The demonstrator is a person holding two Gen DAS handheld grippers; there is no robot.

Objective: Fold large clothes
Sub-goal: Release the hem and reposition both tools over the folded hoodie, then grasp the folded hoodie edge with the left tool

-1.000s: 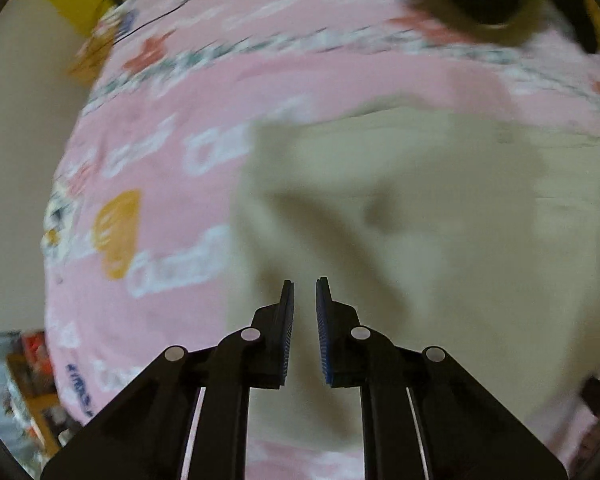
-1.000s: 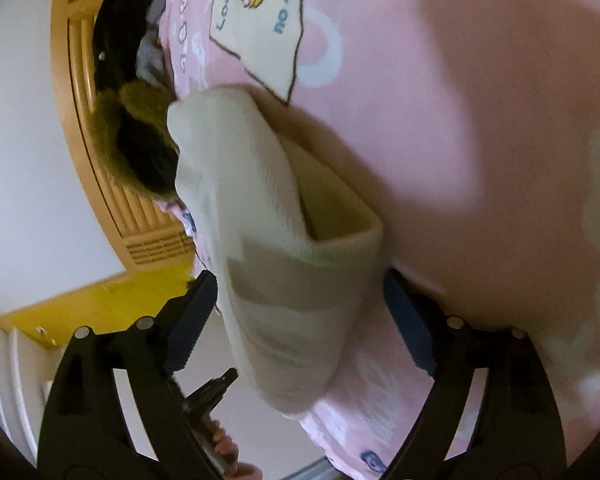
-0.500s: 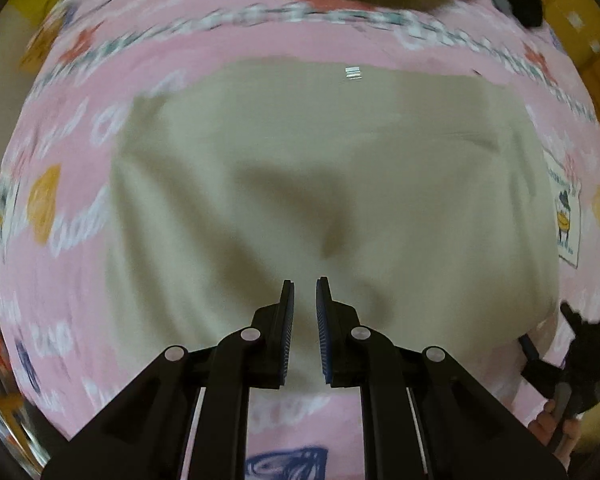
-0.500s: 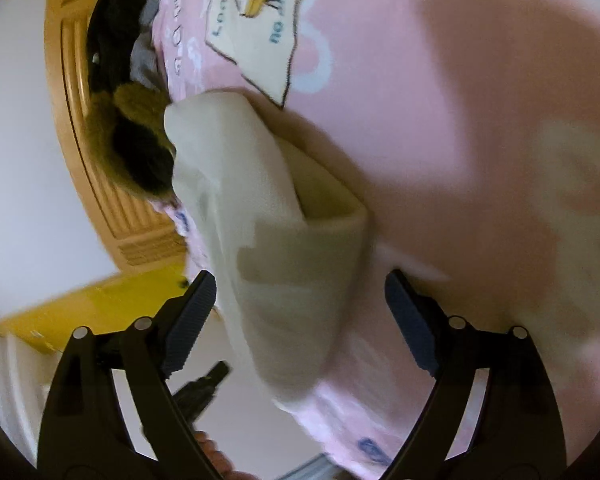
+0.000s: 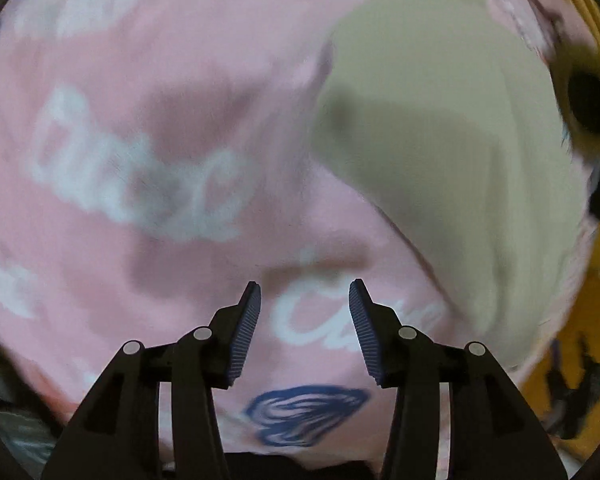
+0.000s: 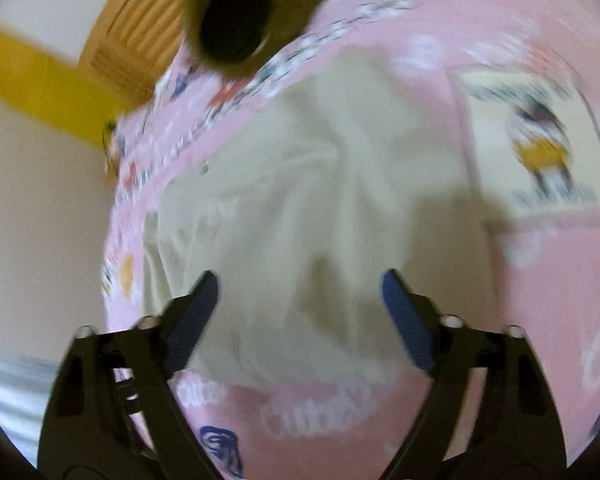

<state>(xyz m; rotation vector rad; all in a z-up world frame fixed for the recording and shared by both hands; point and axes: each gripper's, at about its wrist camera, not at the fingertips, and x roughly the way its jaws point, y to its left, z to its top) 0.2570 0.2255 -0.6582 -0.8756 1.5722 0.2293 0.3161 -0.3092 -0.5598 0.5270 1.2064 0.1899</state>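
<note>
- Cream garment (image 6: 320, 208) lies on the pink printed bedsheet (image 5: 148, 128); in the right wrist view it fills the middle, looks already folded into a compact block with some creases, near edge just past the gripper tips.
- In the left wrist view the same garment (image 5: 452, 136) sits off to the right and far, well apart from the left gripper.
- Left gripper (image 5: 305, 300): jaws partly apart, nothing between them, only bedsheet lettering below.
- Right gripper (image 6: 300, 292): jaws wide apart, holding nothing, hovering over the near part of the garment; contact with the cloth can't be told, frame is blurred.
- Dark furry item (image 6: 236, 12) sits at the far side, close to the garment's far edge; what it is can't be told.
- Wooden headboard (image 6: 140, 36) and yellow wall band at far left.
- Step judgement: between folds — both grippers free, garment released on the bed, likely lining up for another fold or a final tidy.
- Next move calls for: pick an edge or corner of the cream block with each gripper, left one has to come right to reach it, pinch all layers so the stack doesn't slide apart.
- Risk: grabbing only the top layer undoes the fold.
</note>
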